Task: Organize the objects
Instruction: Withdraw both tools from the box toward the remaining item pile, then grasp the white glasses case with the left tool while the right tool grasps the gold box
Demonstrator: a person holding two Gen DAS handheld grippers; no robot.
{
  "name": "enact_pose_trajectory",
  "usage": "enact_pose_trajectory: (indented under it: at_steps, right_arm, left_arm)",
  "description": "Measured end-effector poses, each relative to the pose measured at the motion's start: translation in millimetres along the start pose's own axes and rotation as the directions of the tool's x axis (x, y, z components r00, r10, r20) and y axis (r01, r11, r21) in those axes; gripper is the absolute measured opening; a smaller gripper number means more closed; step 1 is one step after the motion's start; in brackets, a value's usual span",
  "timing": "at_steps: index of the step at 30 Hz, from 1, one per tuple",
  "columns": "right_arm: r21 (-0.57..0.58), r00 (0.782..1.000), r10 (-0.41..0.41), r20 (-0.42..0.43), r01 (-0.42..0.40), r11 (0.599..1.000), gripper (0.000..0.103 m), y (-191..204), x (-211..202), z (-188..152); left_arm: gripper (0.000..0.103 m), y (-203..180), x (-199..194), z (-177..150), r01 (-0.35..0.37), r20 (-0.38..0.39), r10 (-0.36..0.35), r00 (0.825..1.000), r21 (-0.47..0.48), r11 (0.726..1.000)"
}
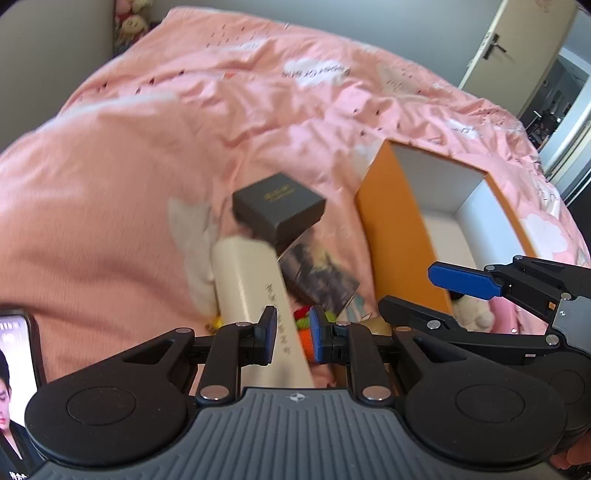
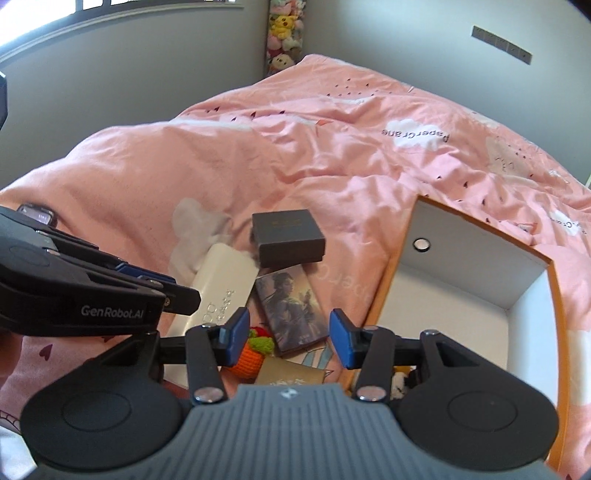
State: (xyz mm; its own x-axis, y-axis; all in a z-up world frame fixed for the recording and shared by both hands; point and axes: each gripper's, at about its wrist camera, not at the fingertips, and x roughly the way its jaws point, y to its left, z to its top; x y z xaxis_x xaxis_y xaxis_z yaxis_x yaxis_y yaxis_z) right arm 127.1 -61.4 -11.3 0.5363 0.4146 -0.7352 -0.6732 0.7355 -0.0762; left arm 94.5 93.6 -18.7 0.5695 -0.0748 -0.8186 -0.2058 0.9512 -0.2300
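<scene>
Left wrist view: white box point(image 1: 255, 295) runs lengthwise between the left tool's point(image 1: 292, 334) narrow, unclosed fingers, nearer it than the wide-open right tool point(image 2: 288, 338).

Left gripper point(image 1: 291, 334) straddles white box point(image 1: 255, 295) on bedspread point(image 1: 147, 166).

Setting: a bedroom in a home. A bed with a pink duvet point(image 2: 295, 155), printed with white clouds and small hearts, fills the area ahead of the jaws of both grippers. Beyond the bed, far ahead of the right jaws, plush toys point(image 2: 285, 35) are stacked in the corner between grey walls point(image 2: 129, 85). Ahead and to the right of the left jaws, a white door point(image 1: 517, 48) with a dark lever handle stands open.
</scene>
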Motion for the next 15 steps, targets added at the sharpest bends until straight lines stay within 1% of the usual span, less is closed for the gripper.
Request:
enact_pose_trajectory:
  at_steps: [2, 4, 8, 12, 15]
  right_arm:
    - [-0.026, 1.000, 0.001, -0.025, -0.002, 1.000, 0.046, 6, 7, 0]
    - [-0.049, 0.999, 0.001, -0.049, -0.003, 0.999, 0.046, 12, 15, -1]
    - [-0.083, 0.995, 0.015, -0.101, -0.023, 0.996, 0.045, 20, 29, -4]
    - [-0.112, 0.989, 0.005, -0.146, -0.022, 0.993, 0.045, 23, 43, -10]
    - [-0.116, 0.986, 0.010, -0.166, -0.029, 0.993, 0.044, 21, 49, -13]
  left_arm:
    - [0.021, 5, 6, -2, -0.004, -0.025, 0.004, 1.000, -0.014, 1.000]
    - [0.021, 10, 11, -4, -0.019, -0.046, 0.018, 0.999, -0.019, 1.000]
    - [0.021, 16, 20, -7, -0.024, -0.087, 0.022, 0.996, -0.028, 0.999]
    - [0.021, 24, 25, -8, -0.040, -0.110, 0.036, 0.993, -0.038, 0.998]
    - [0.021, 30, 29, -7, -0.029, -0.122, 0.021, 0.992, -0.063, 0.998]
